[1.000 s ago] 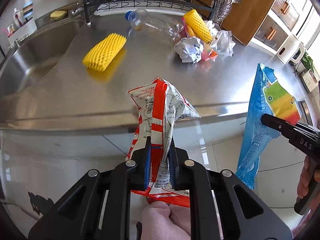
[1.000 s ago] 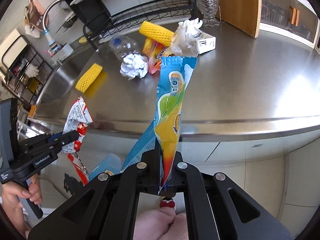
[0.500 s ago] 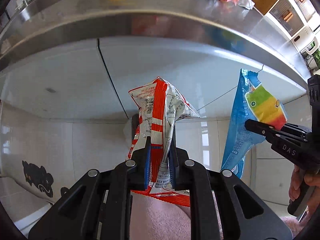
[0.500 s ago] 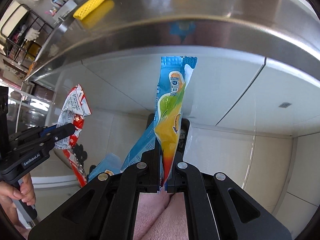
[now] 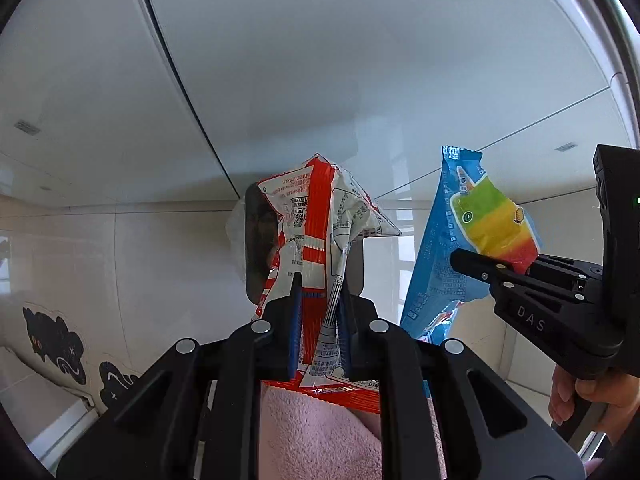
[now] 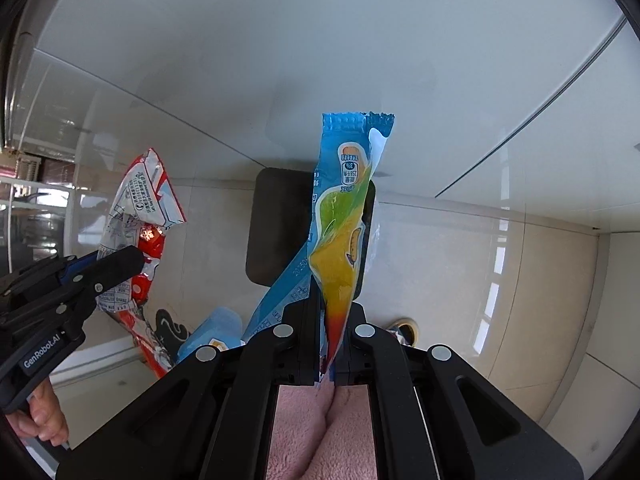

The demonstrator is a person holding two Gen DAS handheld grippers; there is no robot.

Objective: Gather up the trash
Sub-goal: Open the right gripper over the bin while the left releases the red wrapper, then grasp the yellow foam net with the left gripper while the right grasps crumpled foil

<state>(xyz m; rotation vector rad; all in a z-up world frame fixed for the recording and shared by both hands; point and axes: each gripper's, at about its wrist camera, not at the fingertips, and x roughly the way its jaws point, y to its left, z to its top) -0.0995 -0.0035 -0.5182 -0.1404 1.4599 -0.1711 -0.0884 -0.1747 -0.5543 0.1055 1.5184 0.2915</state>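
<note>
My left gripper (image 5: 318, 292) is shut on a crumpled red and white snack wrapper (image 5: 320, 224), which sticks up between its fingers. My right gripper (image 6: 328, 304) is shut on a long blue ice-pop wrapper (image 6: 344, 216) with a rainbow picture. Both point steeply down at a dark bin (image 6: 276, 224) with a clear liner that stands on the floor; its opening (image 5: 258, 240) lies right behind the red wrapper. The right gripper (image 5: 472, 260) with the blue wrapper (image 5: 460, 240) shows at the right of the left wrist view, the left gripper (image 6: 124, 260) with the red wrapper (image 6: 140, 204) at the left of the right wrist view.
White cabinet doors (image 5: 320, 60) fill the upper part of both views, above a beige tiled floor (image 6: 500, 280). A floor mat with black cat figures (image 5: 52, 336) lies at the lower left. Pink fluffy clothing (image 6: 324, 436) and a hand (image 5: 592, 400) show below the grippers.
Both grippers have dropped from counter height to below the counter edge and tipped further down. The counter with its trash has left both views, and the bin has come into view.
</note>
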